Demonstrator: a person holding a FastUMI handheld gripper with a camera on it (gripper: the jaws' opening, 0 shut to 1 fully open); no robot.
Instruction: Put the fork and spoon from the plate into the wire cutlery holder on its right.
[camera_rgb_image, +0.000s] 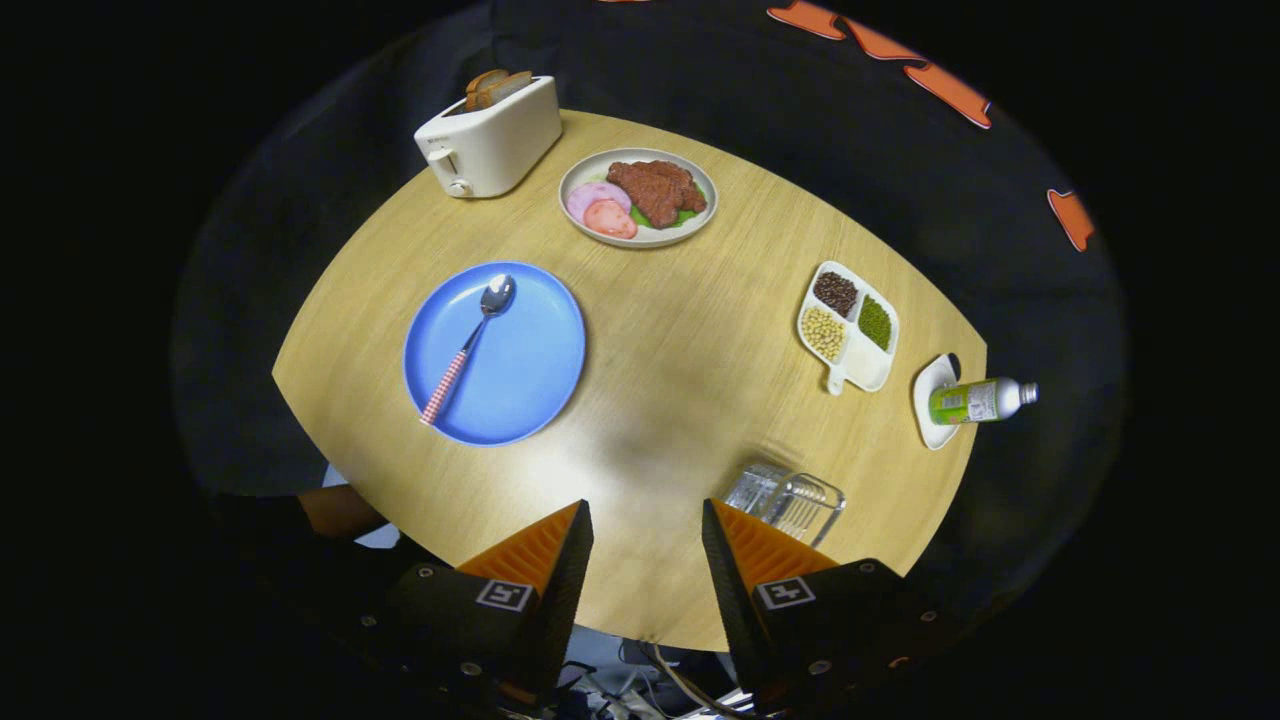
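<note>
The single camera rides on the tongs (647, 525) and looks forward and steeply down along the two parted fingers, from well above the bench (690, 360). Its fisheye lens takes in nearly the whole benchtop, from the near edge under the fingers to the toaster (488, 140) at the far edge.

spoon (470, 348) on plate (530, 400) (gripper (647, 520) agape)
</note>
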